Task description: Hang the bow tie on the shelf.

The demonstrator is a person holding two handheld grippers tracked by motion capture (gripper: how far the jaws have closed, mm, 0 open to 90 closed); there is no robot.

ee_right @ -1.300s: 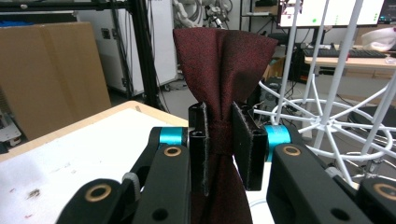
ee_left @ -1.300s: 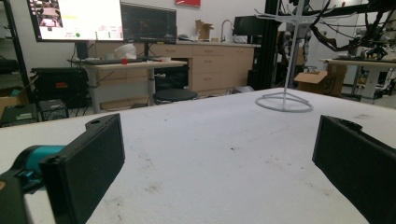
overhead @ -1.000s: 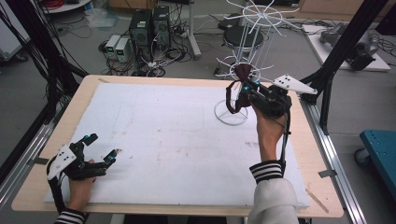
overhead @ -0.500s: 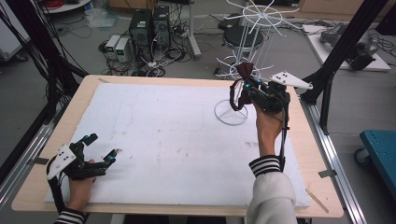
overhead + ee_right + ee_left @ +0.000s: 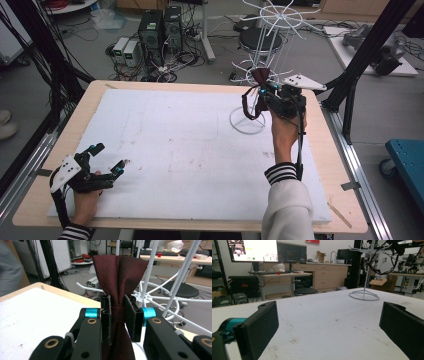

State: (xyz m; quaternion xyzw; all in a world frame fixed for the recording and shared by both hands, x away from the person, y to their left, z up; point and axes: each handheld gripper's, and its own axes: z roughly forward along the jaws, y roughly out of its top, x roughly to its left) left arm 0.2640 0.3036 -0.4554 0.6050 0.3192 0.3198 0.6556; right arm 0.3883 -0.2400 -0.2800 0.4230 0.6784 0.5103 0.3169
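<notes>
The room is a workshop or lab with a grey floor (image 5: 210, 45) strewn with cables; computer towers (image 5: 160, 27) stand beyond the far edge of the table, a round black stool (image 5: 260, 37) sits beside them, and black frame posts rise at both sides. In the left gripper view a wall of wooden cabinets (image 5: 329, 275) and a desk with two monitors (image 5: 267, 250) show in the background.

The table (image 5: 330, 165) has a pale wooden top, nearly all of it covered by a white foam sheet (image 5: 175, 145) marked with faint smudges and small dark specks.

Near the far right corner of the sheet stands a white wire rack (image 5: 272, 45), its ring base (image 5: 247, 121) resting on the foam and its spoked tiers rising above.

The right hand-held gripper (image 5: 260, 92) is held up above the table, just beside the rack's lower tier. Its jaws are closed tight on the knot of a dark red bow tie (image 5: 120, 277), whose wings fan upward between the pads in the right gripper view, and whose band (image 5: 246, 107) hangs in a loop below.

The left hand-held gripper (image 5: 107, 160) rests low at the near left of the sheet, well apart from the rack, jaws spread wide with nothing between them.
</notes>
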